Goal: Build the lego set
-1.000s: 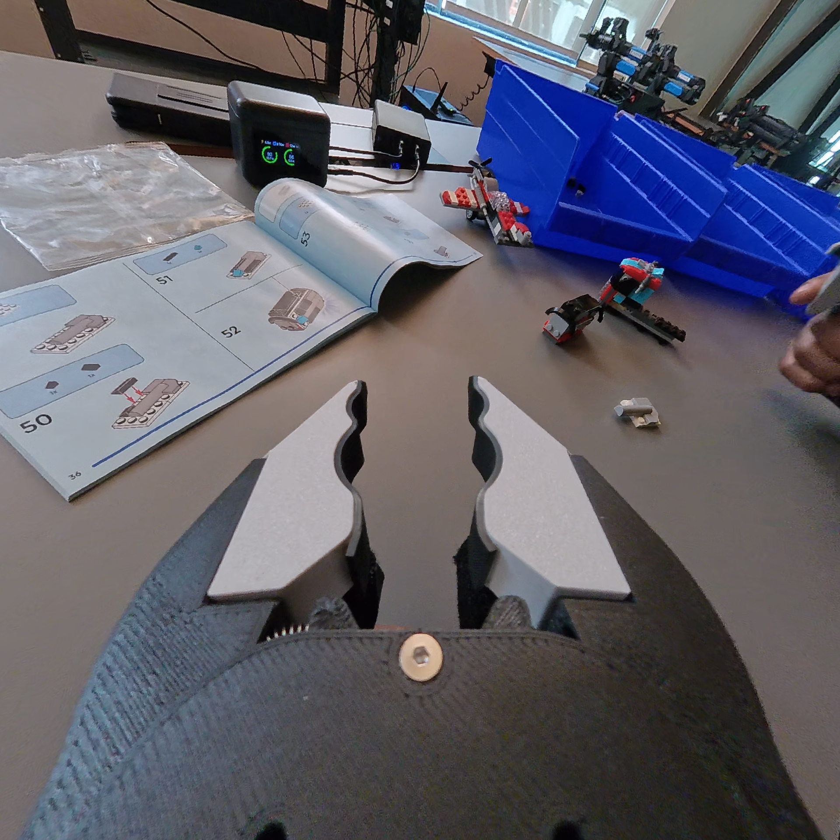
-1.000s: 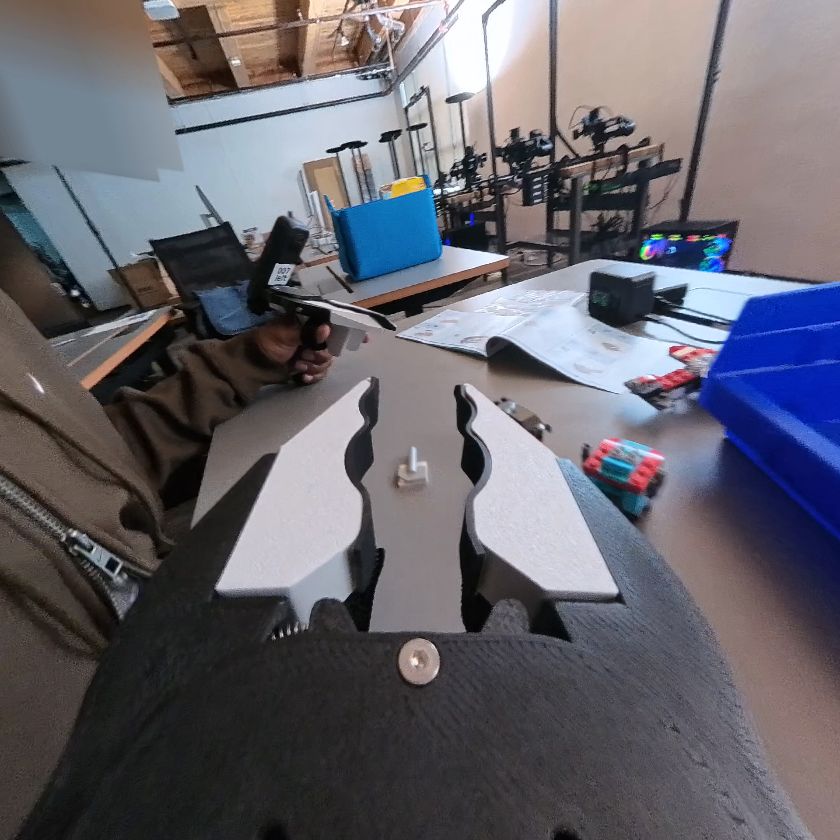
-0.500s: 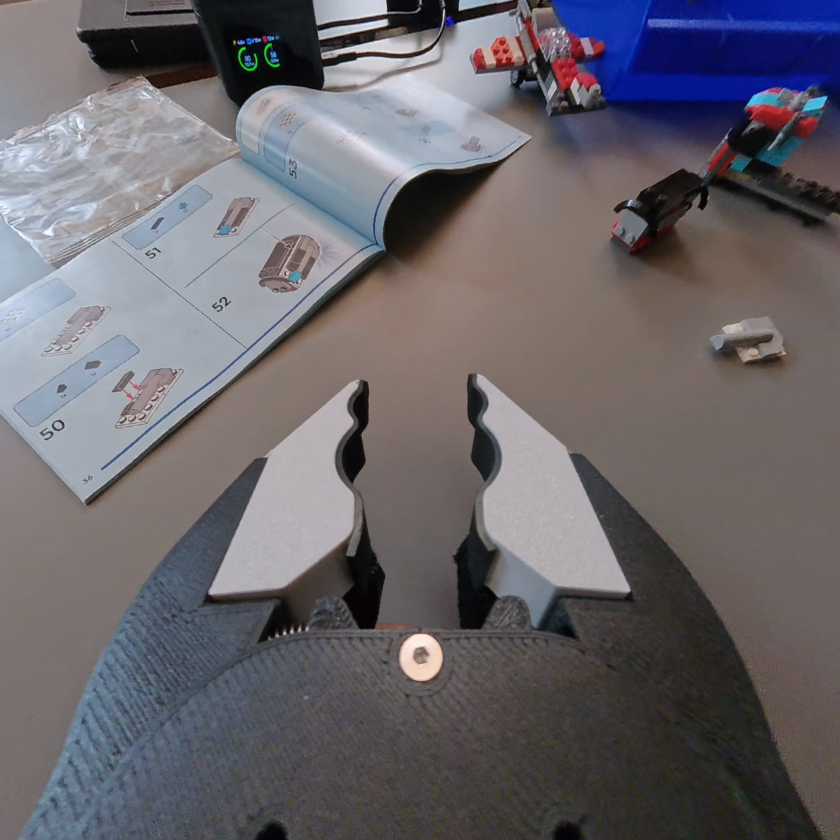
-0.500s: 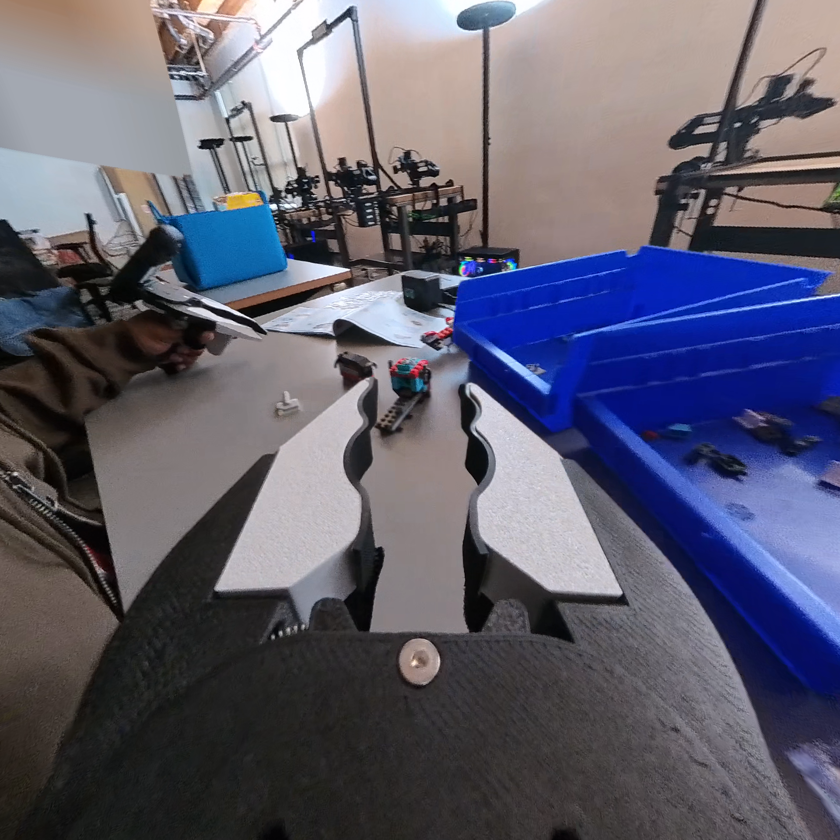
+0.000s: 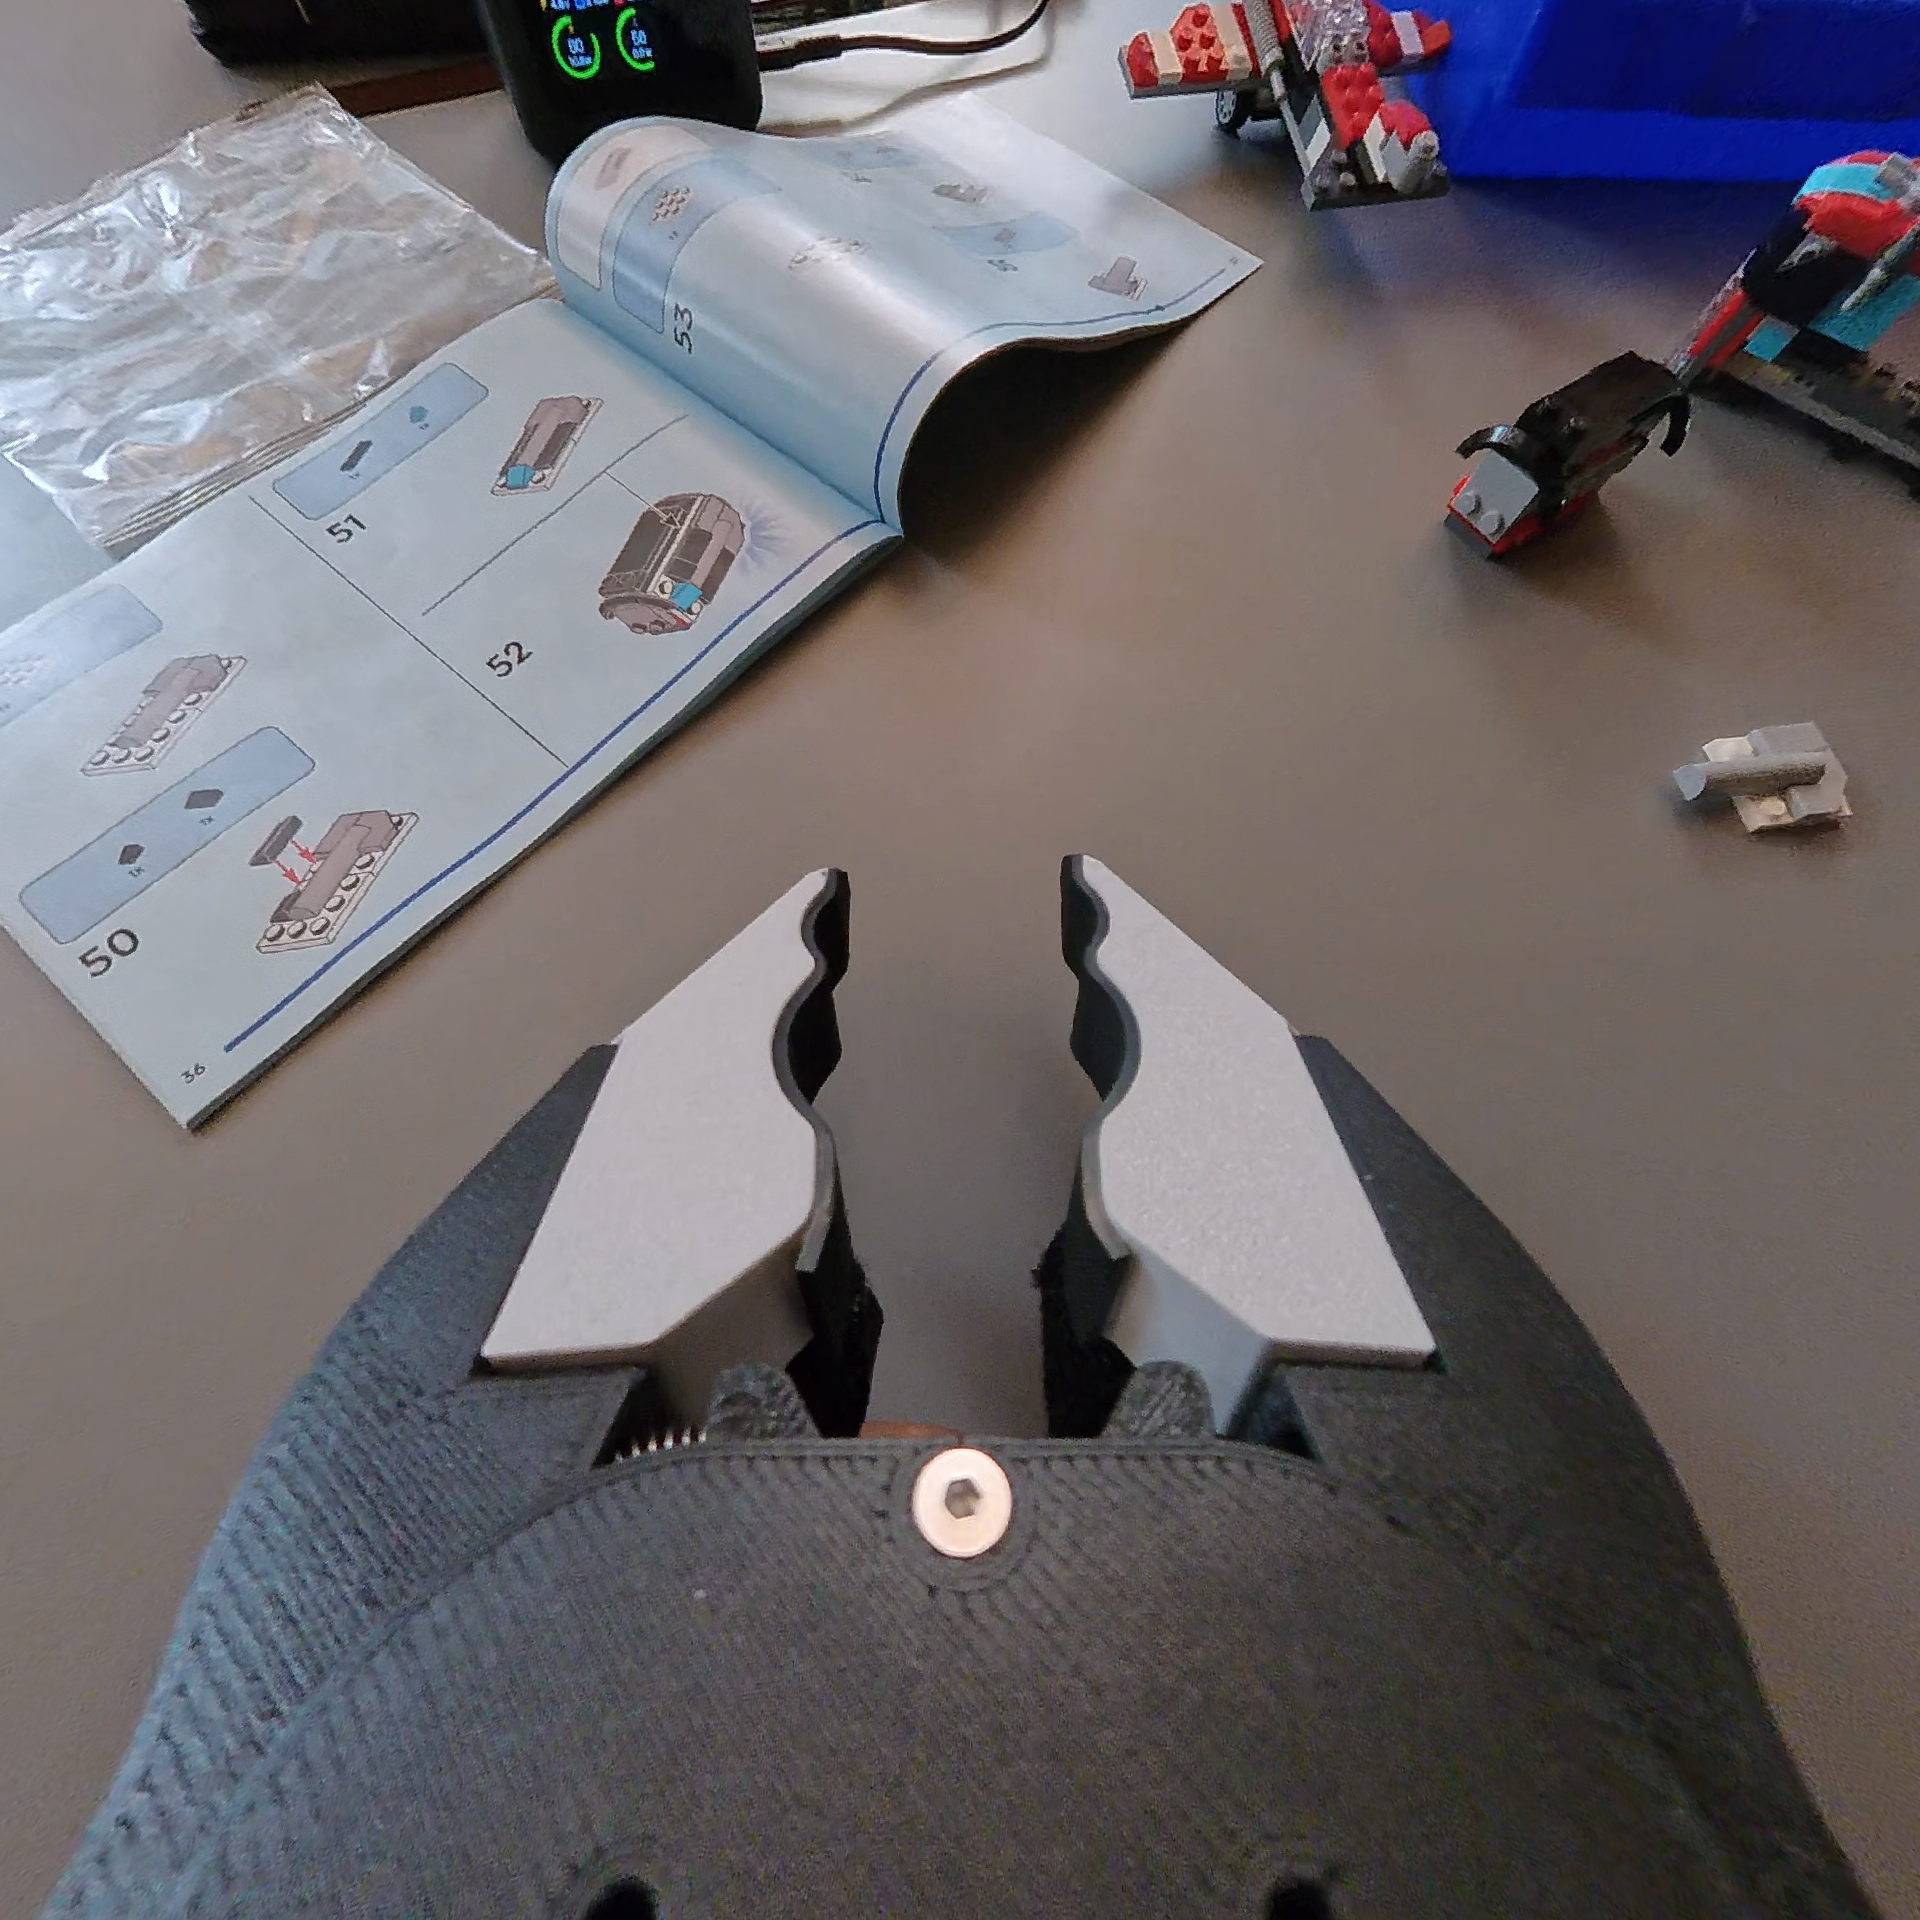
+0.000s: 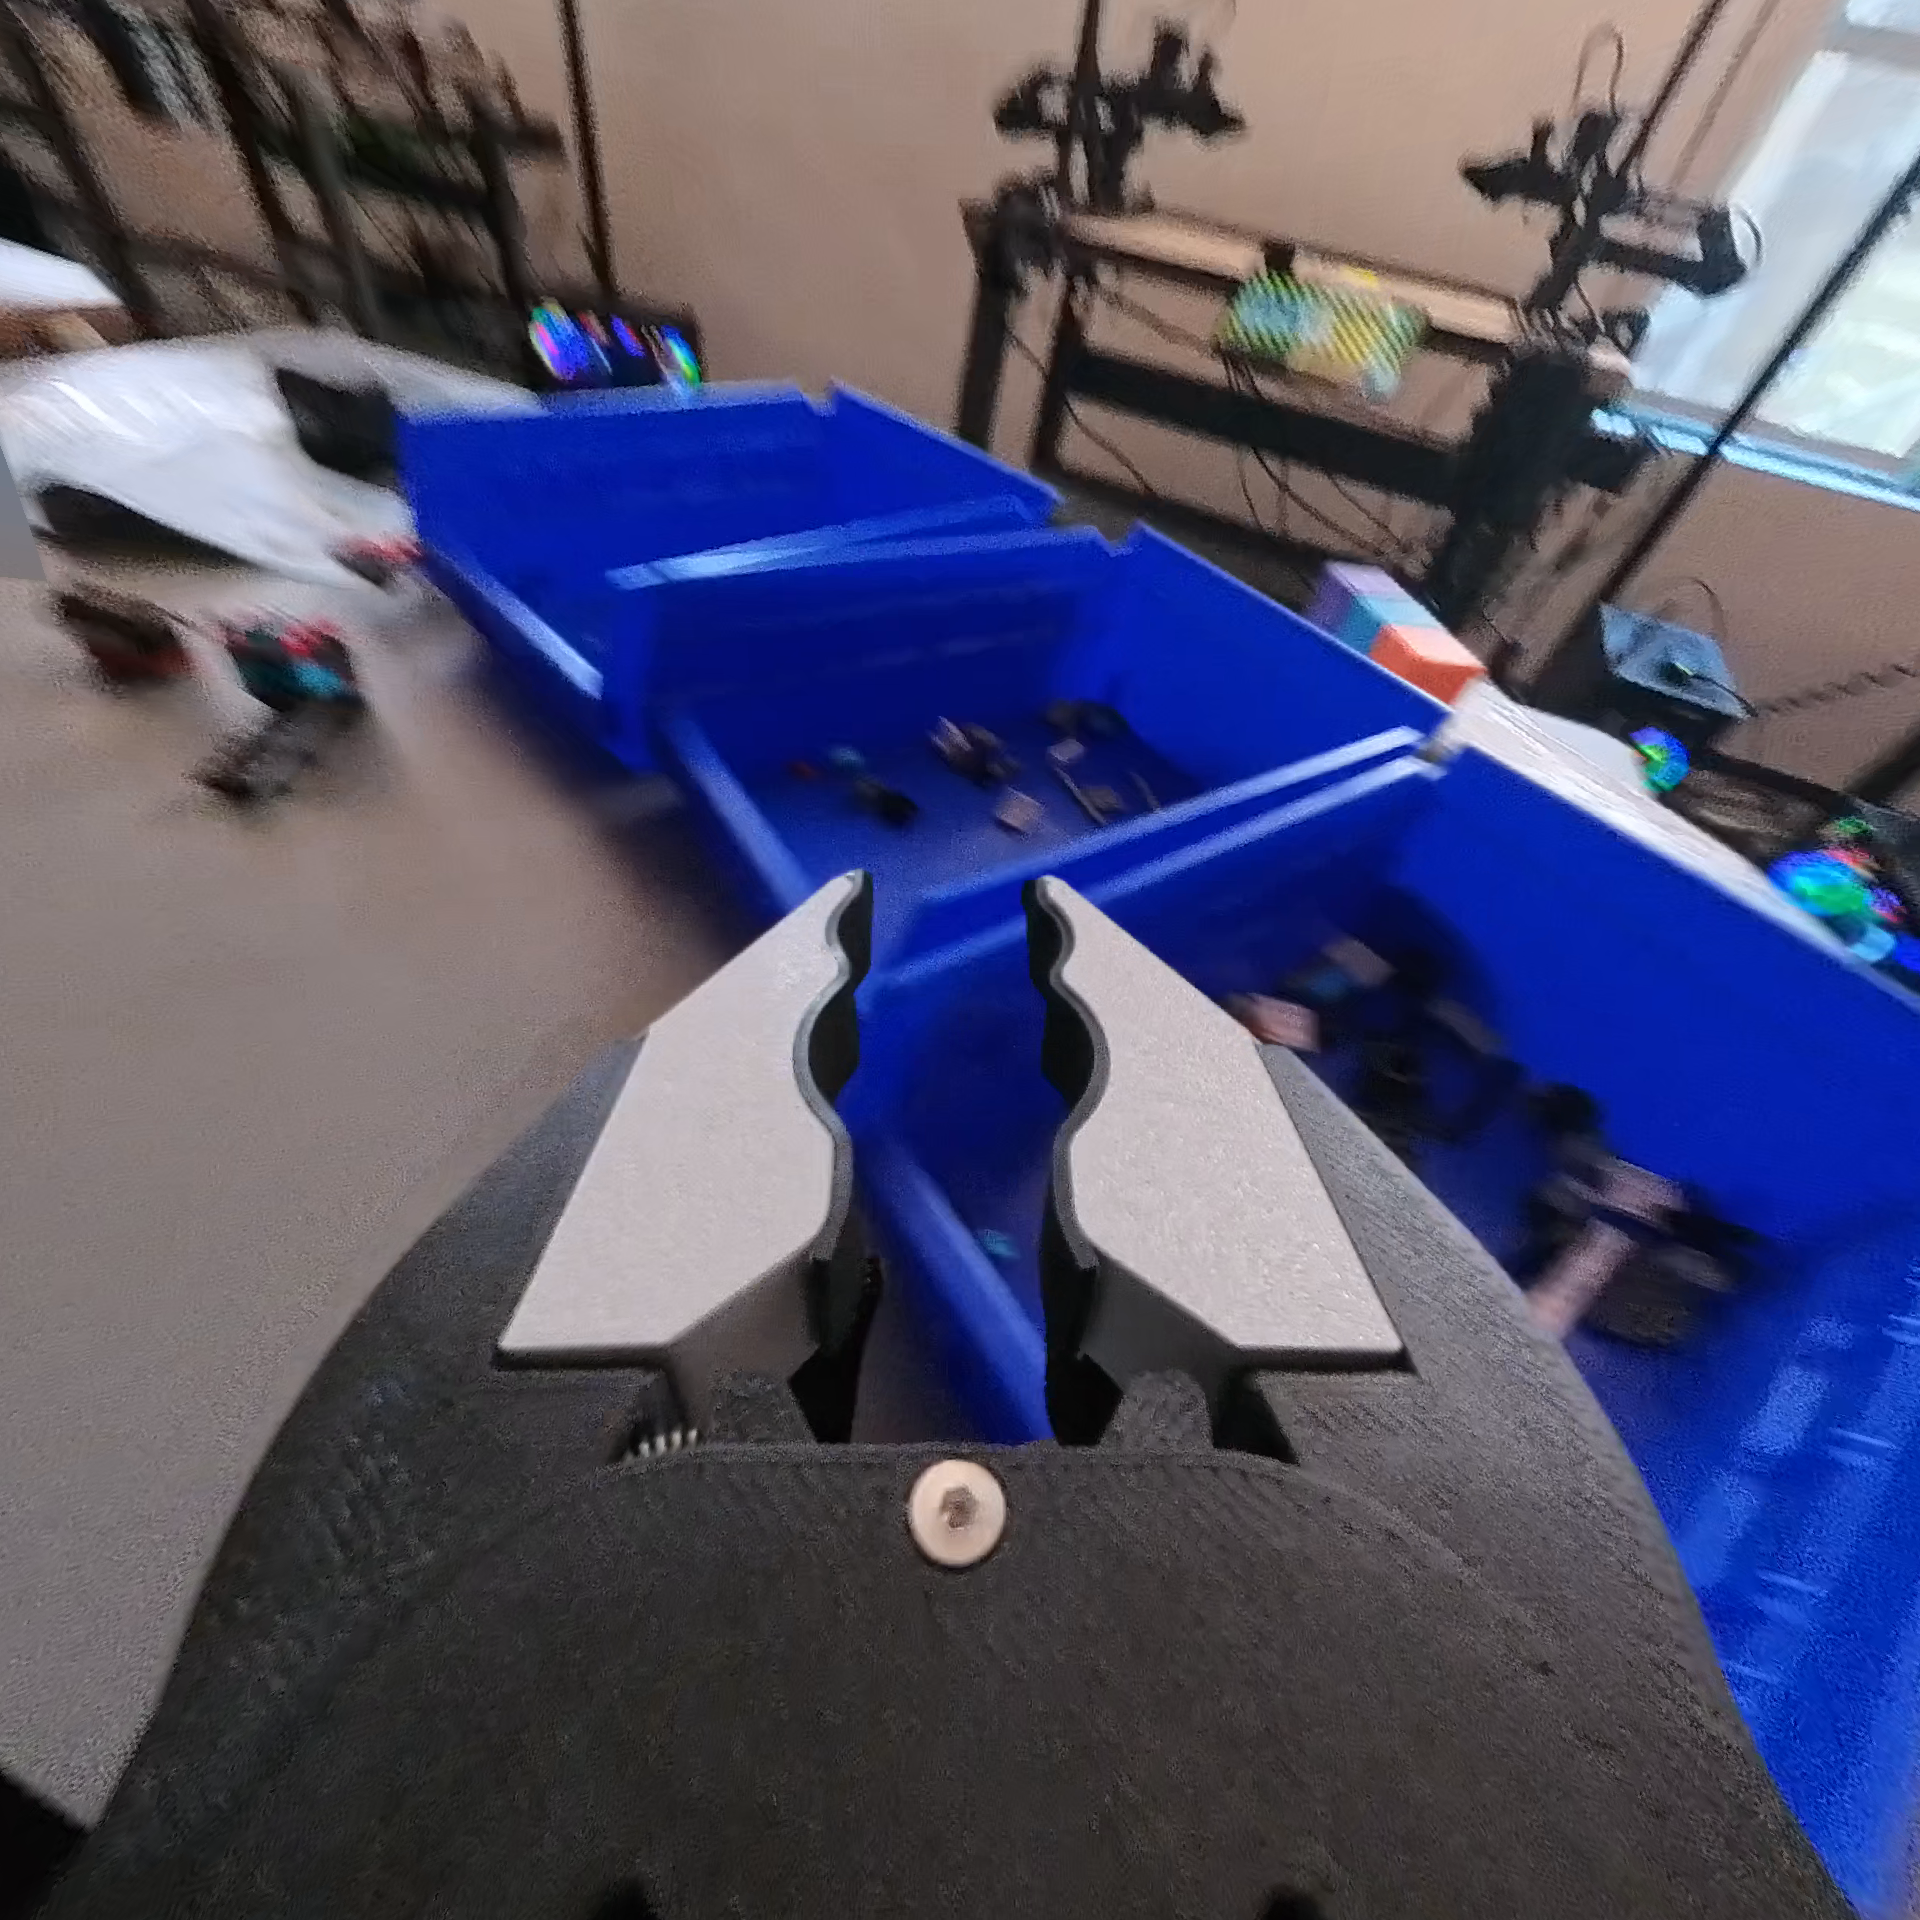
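Note:
My left gripper point(image 5: 954, 868) is open and empty, low over the bare brown table point(image 5: 1195, 727). An open instruction booklet point(image 5: 499, 540) lies to its left. A small grey brick piece point(image 5: 1766, 779) lies to its right, a black and red brick build point(image 5: 1548, 468) beyond it. My right gripper point(image 6: 943, 883) is open and empty, above the near edge of the blue bins point(image 6: 1143, 644). The middle bin holds several small loose bricks point(image 6: 987, 769). The bin to the right holds more pieces point(image 6: 1590, 1195). The right wrist view is blurred.
A clear plastic bag point(image 5: 197, 322) lies at the back left. A black device with a lit screen point(image 5: 623, 62) stands behind the booklet. A red and grey brick plane point(image 5: 1309, 104) and a red and teal build point(image 5: 1849, 260) lie near a blue bin point(image 5: 1714, 83). About 70 centimeters separates my left fingertips from my right.
My right gripper has swung to the right, from the table with the small grey piece to the blue bins. My left gripper has tilted down and moved forward. Both stay open.

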{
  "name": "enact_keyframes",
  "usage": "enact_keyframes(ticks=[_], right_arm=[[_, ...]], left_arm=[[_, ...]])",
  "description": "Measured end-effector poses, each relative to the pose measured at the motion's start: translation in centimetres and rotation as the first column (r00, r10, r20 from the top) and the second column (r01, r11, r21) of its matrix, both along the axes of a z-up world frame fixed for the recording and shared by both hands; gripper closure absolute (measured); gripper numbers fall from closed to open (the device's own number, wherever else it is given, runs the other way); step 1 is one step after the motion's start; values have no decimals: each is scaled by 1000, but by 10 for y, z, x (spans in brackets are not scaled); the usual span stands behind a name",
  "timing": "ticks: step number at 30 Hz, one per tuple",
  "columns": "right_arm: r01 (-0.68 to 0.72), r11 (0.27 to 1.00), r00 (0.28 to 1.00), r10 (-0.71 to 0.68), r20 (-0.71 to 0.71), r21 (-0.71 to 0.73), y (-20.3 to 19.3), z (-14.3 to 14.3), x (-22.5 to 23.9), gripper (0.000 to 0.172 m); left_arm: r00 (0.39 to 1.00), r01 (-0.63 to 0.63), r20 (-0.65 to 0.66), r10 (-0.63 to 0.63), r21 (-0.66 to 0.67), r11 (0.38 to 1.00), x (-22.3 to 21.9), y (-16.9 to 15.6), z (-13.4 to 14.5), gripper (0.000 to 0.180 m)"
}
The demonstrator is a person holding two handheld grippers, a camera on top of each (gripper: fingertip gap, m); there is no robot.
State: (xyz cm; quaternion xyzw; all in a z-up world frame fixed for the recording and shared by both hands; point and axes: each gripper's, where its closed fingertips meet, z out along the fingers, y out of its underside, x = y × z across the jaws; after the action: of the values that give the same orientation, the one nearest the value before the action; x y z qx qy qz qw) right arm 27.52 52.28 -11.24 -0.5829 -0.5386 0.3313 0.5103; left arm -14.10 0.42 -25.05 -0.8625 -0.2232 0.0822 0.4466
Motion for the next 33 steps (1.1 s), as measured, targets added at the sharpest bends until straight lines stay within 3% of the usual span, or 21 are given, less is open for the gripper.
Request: enact_keyframes(ticks=[2, 4, 8, 10, 13, 19, 33], right_arm=[[32, 998, 990, -39, 134, 58, 39, 0, 0, 141], [-44, 995, 955, 16, 295, 86, 66, -4, -7, 142], [-326, 943, 778, 228, 586, 67, 104, -32, -23, 142], [-424, 905, 664, 337, 667, -35, 113, -55, -29, 140], [-484, 871, 518, 365, 774, -87, 132, -93, -39, 138], [-534, 829, 352, 396, 848, -166, 152, -135, -51, 139], [-558, 792, 285, 464, 839, -249, 168, -152, -57, 137]], left_arm=[[1000, 9, 17, -9, -13, 1000, 1, 1, -3, 138], [999, 22, 30, -21, -40, 999, 2, 2, -7, 138], [1000, 26, 5, -26, -79, 997, 3, 2, -10, 138], [1000, 13, -6, -14, -74, 997, 2, 2, -9, 138], [1000, -7, -9, 6, -42, 999, 0, 0, -5, 140], [999, -28, 22, 28, 15, 999, -3, -3, 1, 141], [998, -40, 43, 45, -113, 993, -6, -2, -17, 142]])
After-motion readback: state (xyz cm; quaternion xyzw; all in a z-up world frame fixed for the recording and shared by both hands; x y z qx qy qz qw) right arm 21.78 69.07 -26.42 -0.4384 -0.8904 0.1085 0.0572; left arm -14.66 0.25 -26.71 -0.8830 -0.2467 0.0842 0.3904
